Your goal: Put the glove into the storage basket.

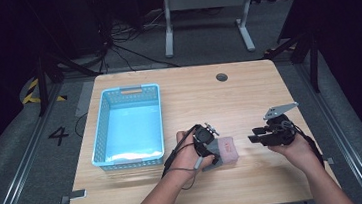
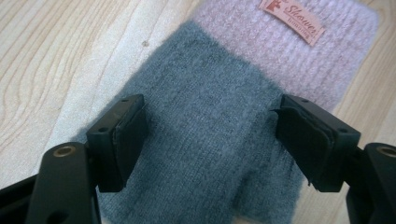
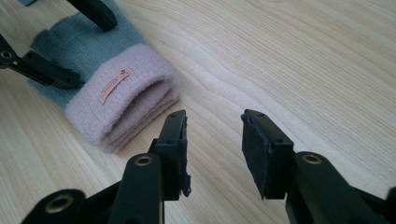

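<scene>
A folded knit glove [image 1: 228,150] lies on the wooden table, grey-blue in the body with a pink cuff [image 2: 289,56] that bears a small sewn label [image 2: 292,21]. My left gripper [image 2: 210,121] hangs just over its grey part, jaws open and standing on either side of the fabric without pressing on it. In the high view the left gripper [image 1: 212,149] sits at the glove's left end. My right gripper [image 3: 214,135] is open with nothing between its pads, a short way right of the cuff [image 3: 116,93]; in the high view this right gripper [image 1: 255,136] points left toward the glove.
A light blue plastic basket [image 1: 122,91] stands on the left half of the table [image 1: 194,100], its mesh wall close to my left hand. A round cable hole [image 1: 222,77] sits near the far edge. Bare wood lies around the glove.
</scene>
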